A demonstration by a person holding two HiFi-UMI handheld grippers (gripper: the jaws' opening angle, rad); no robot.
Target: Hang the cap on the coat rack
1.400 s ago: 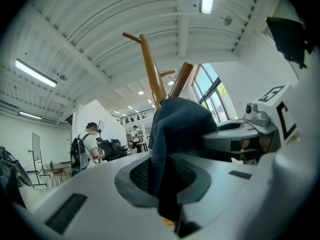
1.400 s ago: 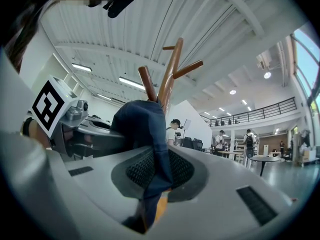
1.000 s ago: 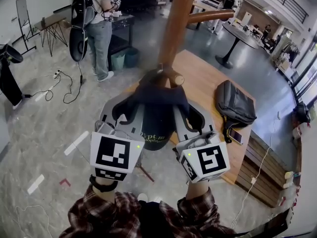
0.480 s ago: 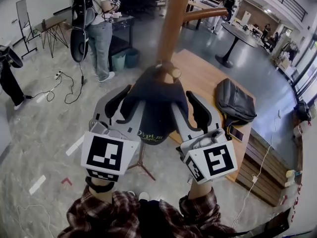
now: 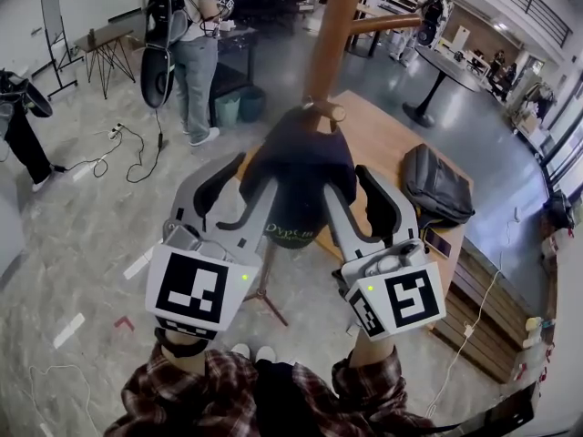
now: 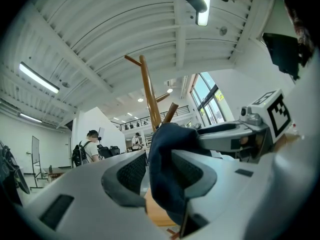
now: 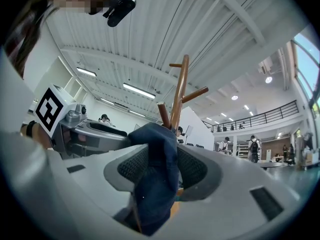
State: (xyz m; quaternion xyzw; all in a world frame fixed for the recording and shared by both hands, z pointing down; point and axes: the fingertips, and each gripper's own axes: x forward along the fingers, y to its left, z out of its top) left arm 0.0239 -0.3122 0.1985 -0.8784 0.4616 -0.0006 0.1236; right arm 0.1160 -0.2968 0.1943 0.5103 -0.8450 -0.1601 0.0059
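Grey stone floor (image 5: 82, 235), cables strewn across it. A low wooden table (image 5: 383, 144) stood right of centre. The rack (image 5: 332, 35), a brown wooden pole with angled arms, rose in front of the table. A person (image 5: 196, 53) stood at far left, back turned, wearing a pack. A dark backpack (image 5: 437, 185) lay flat on the table, well apart from the rack.

The cap (image 5: 301, 176), dark blue with pale lettering at its lower edge, hung against the pole on a short peg (image 5: 330, 112), its crown draped over the peg.

Left gripper (image 5: 239, 189) was at the cap's left side with its jaws opening wide. Cap cloth lay between them against the inner pad, and a gap showed at the outer pad. Right gripper (image 5: 351, 198) was at the cap's right side, jaws also opening. A fold of cloth hung loose between the pads, not pinched. Neither gripper was carrying the cap, whose weight was on the peg.
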